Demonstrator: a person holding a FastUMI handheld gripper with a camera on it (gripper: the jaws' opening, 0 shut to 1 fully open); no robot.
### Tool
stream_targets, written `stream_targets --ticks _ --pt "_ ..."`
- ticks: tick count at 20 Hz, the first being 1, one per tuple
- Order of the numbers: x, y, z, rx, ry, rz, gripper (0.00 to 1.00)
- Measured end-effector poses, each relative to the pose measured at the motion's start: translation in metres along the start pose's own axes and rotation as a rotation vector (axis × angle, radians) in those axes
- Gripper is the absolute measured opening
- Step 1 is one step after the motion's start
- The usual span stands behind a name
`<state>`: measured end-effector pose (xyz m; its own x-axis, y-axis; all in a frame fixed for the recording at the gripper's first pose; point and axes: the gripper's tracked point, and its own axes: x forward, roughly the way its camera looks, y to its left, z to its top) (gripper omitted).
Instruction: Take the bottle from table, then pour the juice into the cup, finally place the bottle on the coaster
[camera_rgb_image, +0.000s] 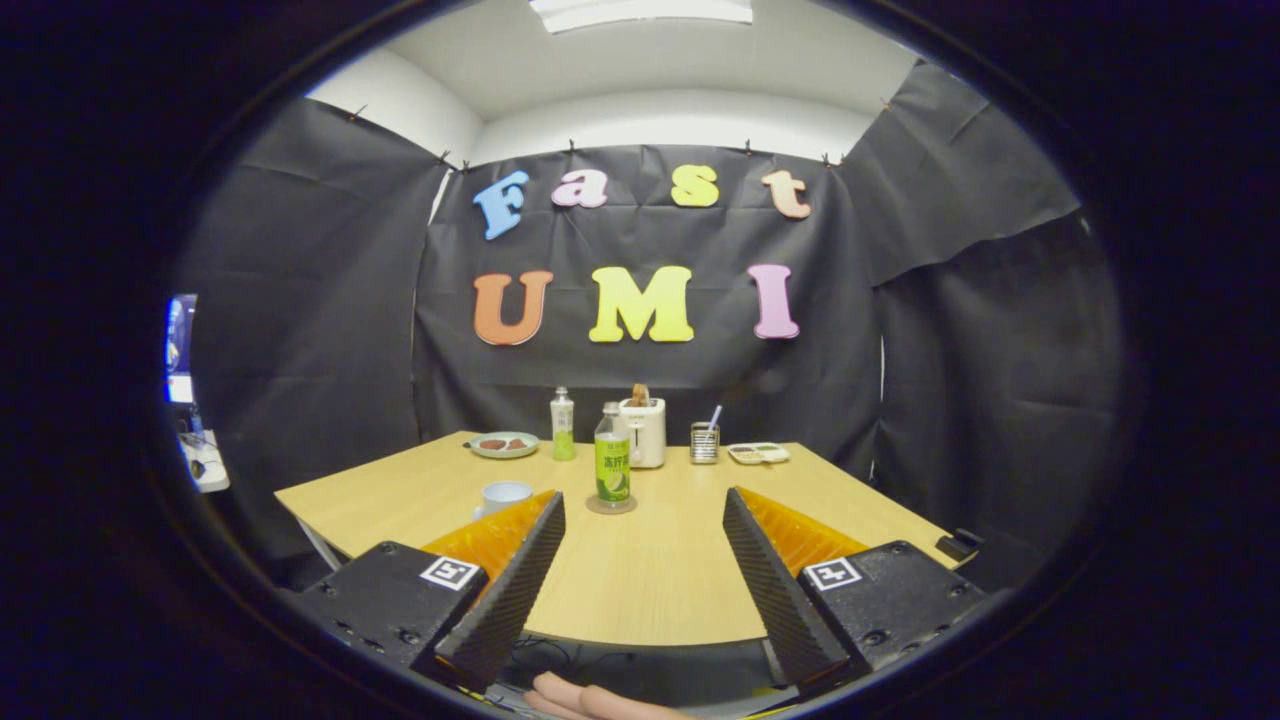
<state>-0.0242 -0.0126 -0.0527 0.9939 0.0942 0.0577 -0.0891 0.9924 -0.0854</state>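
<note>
Both fingers (545, 540) of the gripper (644, 580) are spread wide apart, released, with nothing between them but bare wood. They hang over the near edge of the desk (640, 585), pointing toward the back wall of the booth.

Beyond the fingers, a little toward the left one, the bottle (612, 467) stands upright on the coaster (611, 506), a round flat disc whose rim shows around its base. The bottle has a green label, a pale cap and greenish juice inside. It is well clear of both fingers.

Just behind the tip of the left finger sits the cup (504, 495), white, upright, partly hidden by that finger. It stands to the left of the bottle, near it but apart.

Farther back, a second bottle (563, 425) with a white upper part and green lower part stands upright, and just beside it on the right is a white toaster (643, 431) with bread sticking out of its top. To the left of these lies a plate (503, 445) with something brown on it. To the right of the toaster stands a small holder (704, 442) with a straw-like stick in it, and beyond that a flat tray (758, 453).

At the near edge, below the fingers, part of a person's hand (590, 700) shows.
</note>
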Motion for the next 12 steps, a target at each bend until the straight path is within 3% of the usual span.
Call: stream_targets --ticks 12 --pt "0.009 -0.007 -0.002 -0.002 0.040 0.008 1.00"
